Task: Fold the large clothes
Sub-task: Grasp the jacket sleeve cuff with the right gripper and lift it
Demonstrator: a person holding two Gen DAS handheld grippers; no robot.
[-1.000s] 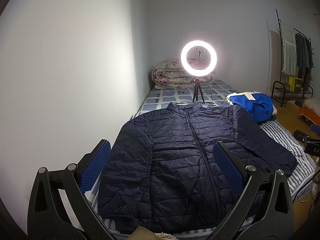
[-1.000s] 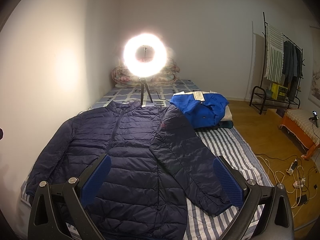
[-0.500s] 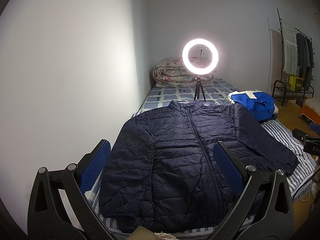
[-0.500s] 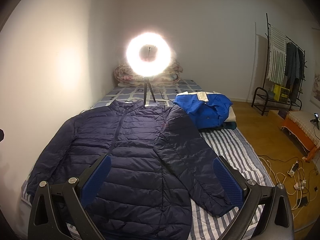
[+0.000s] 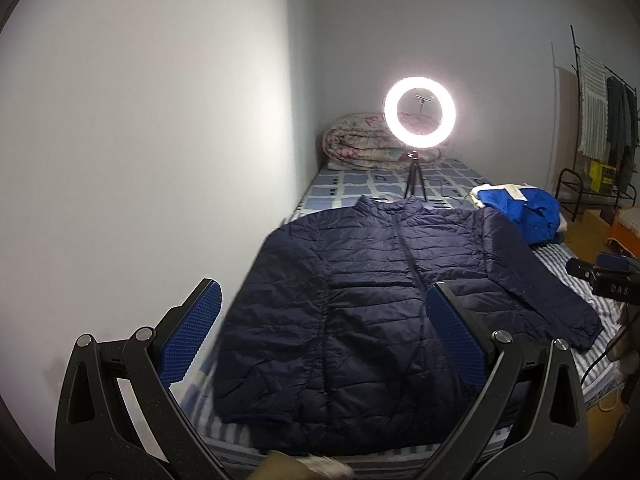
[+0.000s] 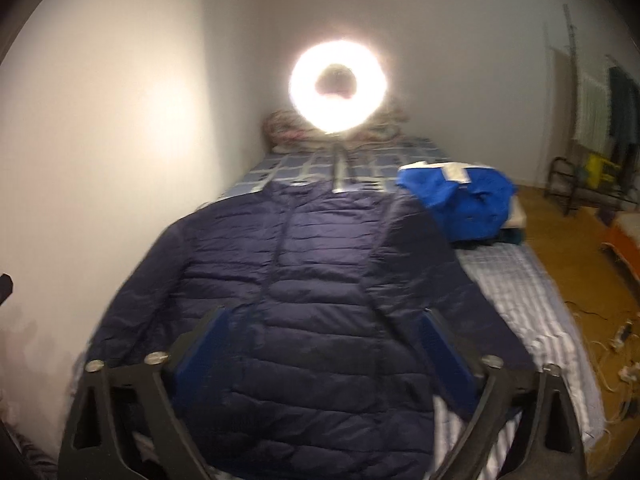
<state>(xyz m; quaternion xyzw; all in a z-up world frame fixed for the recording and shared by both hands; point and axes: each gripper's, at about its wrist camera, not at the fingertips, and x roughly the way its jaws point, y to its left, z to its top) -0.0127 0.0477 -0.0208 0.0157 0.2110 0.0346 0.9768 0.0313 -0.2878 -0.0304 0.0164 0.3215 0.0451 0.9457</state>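
A: What is seen at the left of the frames, and where is the garment?

B: In the left wrist view the left gripper [image 5: 320,336] is held wide, with nothing between its blue pads [image 5: 192,340]; bare wall fills the upper left. The navy puffer jacket [image 5: 360,300] is spread flat, front up and zipped, across the centre of the frame on the bed [image 5: 560,268], collar toward the ring light [image 5: 419,116].

A: And further right?

B: One sleeve [image 5: 544,292] is laid out toward the lower right of that view, over the striped sheet. A blue garment [image 5: 524,212] is heaped at the right, apart from the jacket. In the blurred right wrist view the right gripper [image 6: 324,356] is seen closing from wide, its pads above the jacket's lower body, with no cloth pinched between them.

A: How is the jacket expected to handle?

B: It is judged light, soft and puffy, with a slick quilted shell; a shallow pinch could slide off, and folded layers may spring back.

A: Where should hold be taken?

B: A sleeve cuff or the hem corner is judged best, where a firm edge is offered, so the sleeve can be carried across the chest.
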